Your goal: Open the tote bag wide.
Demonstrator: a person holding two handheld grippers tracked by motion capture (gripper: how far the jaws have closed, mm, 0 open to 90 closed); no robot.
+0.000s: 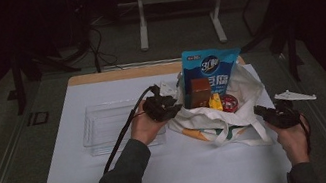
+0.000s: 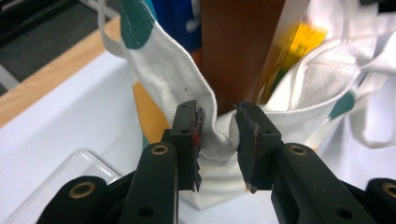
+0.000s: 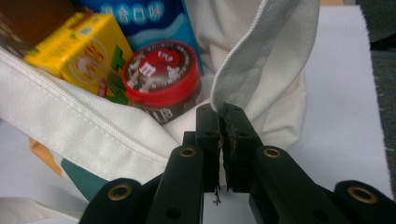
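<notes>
A white cloth tote bag (image 1: 237,89) with green and orange patches lies open on the white sheet. Inside it stand a blue snack packet (image 1: 207,67), a brown box (image 1: 200,91), a yellow drink carton (image 1: 216,102) and a red-lidded candy tub (image 1: 229,103). My left gripper (image 1: 174,107) is at the bag's left rim. In the left gripper view its jaws (image 2: 218,135) pinch a fold of the bag's rim (image 2: 212,140) in front of the brown box (image 2: 238,46). My right gripper (image 1: 260,111) is at the bag's right side, shut (image 3: 220,126) on a strip of the bag's edge (image 3: 252,60), beside the tub (image 3: 161,77) and carton (image 3: 79,46).
A clear plastic tray (image 1: 106,127) lies on the white sheet (image 1: 189,168) just left of my left hand. The sheet covers a wooden board (image 1: 97,76). A metal stand (image 1: 140,19) rises on the floor behind the table. The bag's loose handle (image 1: 260,137) trails toward the front.
</notes>
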